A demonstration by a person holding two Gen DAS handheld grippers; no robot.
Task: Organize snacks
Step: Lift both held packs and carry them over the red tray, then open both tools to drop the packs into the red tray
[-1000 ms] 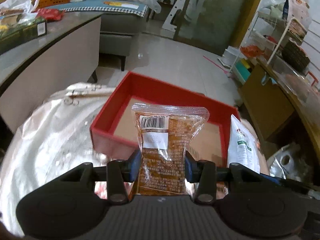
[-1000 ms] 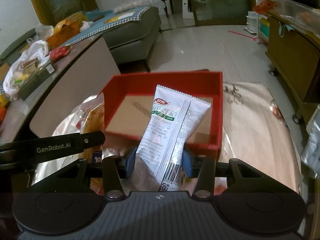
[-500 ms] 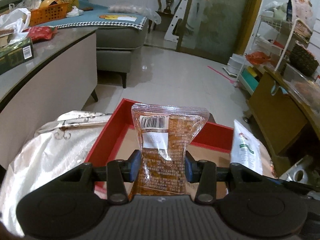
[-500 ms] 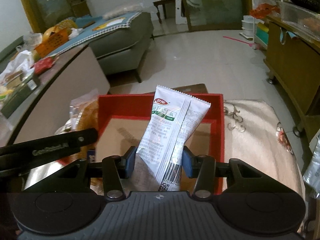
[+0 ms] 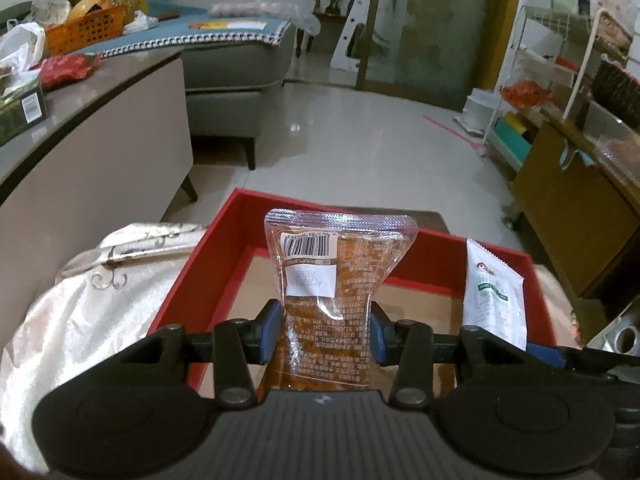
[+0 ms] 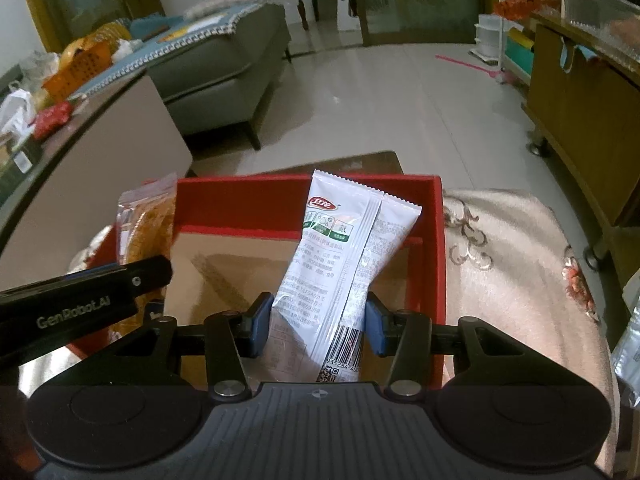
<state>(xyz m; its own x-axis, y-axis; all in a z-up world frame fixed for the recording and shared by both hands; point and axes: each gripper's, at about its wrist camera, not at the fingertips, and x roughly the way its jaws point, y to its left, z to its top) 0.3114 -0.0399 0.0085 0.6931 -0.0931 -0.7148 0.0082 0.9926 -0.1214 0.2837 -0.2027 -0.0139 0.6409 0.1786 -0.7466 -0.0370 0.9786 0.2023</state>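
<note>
While each tool (image 5: 323, 334) (image 6: 319, 323) clamps one snack packet (image 5: 334, 300) (image 6: 344, 264), one red box (image 5: 224, 252) sits below.

A cream embroidered tablecloth (image 6: 516, 280) carries 1 red tray (image 6: 439, 264).

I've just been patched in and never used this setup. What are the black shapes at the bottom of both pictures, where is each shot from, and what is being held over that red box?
There is no robot: a person carries a hand-held gripper in each hand, with a camera looking along its two fingers. The black shapes are the grippers' bodies.

In the left view, the left gripper pinches a clear packet of brown snack. In the right view, the right gripper pinches a white packet.

Both hang over an open red box with a cardboard floor, on a pale embroidered cloth. Each view also catches the other packet at its edge.
</note>
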